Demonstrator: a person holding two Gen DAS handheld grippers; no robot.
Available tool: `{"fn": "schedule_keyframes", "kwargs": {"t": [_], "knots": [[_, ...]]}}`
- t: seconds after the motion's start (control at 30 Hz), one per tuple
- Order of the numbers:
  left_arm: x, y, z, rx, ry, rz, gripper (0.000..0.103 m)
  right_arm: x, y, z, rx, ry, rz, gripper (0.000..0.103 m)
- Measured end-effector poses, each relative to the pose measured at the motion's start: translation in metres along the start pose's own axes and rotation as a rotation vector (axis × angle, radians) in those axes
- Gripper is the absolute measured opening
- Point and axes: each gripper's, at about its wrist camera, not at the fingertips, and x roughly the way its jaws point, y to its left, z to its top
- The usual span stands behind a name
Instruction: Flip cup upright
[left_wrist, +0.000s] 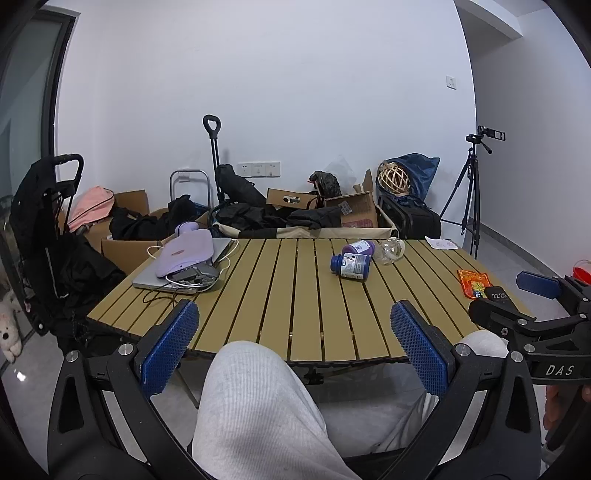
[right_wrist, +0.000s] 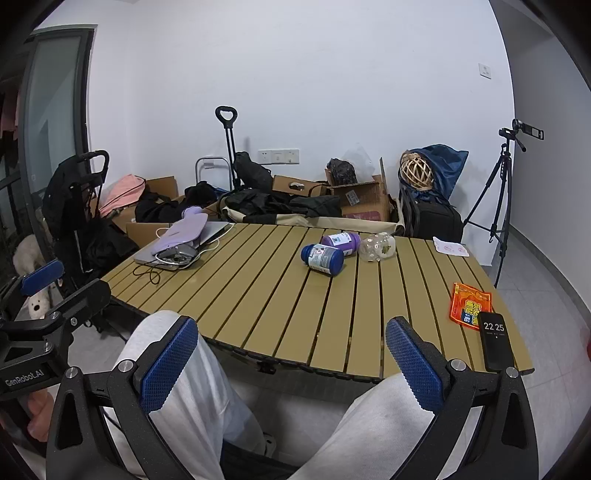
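Note:
A clear glass cup (left_wrist: 390, 250) lies on its side on the far part of the slatted table (left_wrist: 280, 314); it also shows in the right wrist view (right_wrist: 377, 246). A blue bottle (left_wrist: 351, 266) and a purple bottle (left_wrist: 359, 247) lie next to it on its left. My left gripper (left_wrist: 295, 349) is open and empty, held over my lap short of the table's near edge. My right gripper (right_wrist: 291, 363) is open and empty, also short of the near edge. Both are far from the cup.
A laptop (left_wrist: 177, 275) with a lilac hot-water bag and cables sits at the table's far left. An orange packet (right_wrist: 470, 303) and a phone (right_wrist: 495, 341) lie at the near right. A paper packet (right_wrist: 450, 246) lies far right. Boxes, bags and a tripod (right_wrist: 498, 192) stand behind.

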Motion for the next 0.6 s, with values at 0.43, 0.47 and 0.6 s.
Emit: {"fn": "schedule_keyframes", "kwargs": {"t": [0.43, 0.47, 0.6], "knots": [[-0.0020, -0.0010, 0.0000, 0.011, -0.017, 0.001, 0.103, -0.0026, -0.0011, 0.0018, 0.000, -0.004, -0.001, 0.103], [-0.0027, -0.0004, -0.0004, 0.008, -0.021, 0.004, 0.103, -0.0034, -0.0011, 0.0026, 0.000, -0.006, -0.001, 0.103], [-0.0020, 0.0024, 0.0012, 0.000, -0.026, -0.008, 0.103, -0.0030, 0.0001, 0.0054, -0.004, -0.004, -0.004, 0.103]]}}
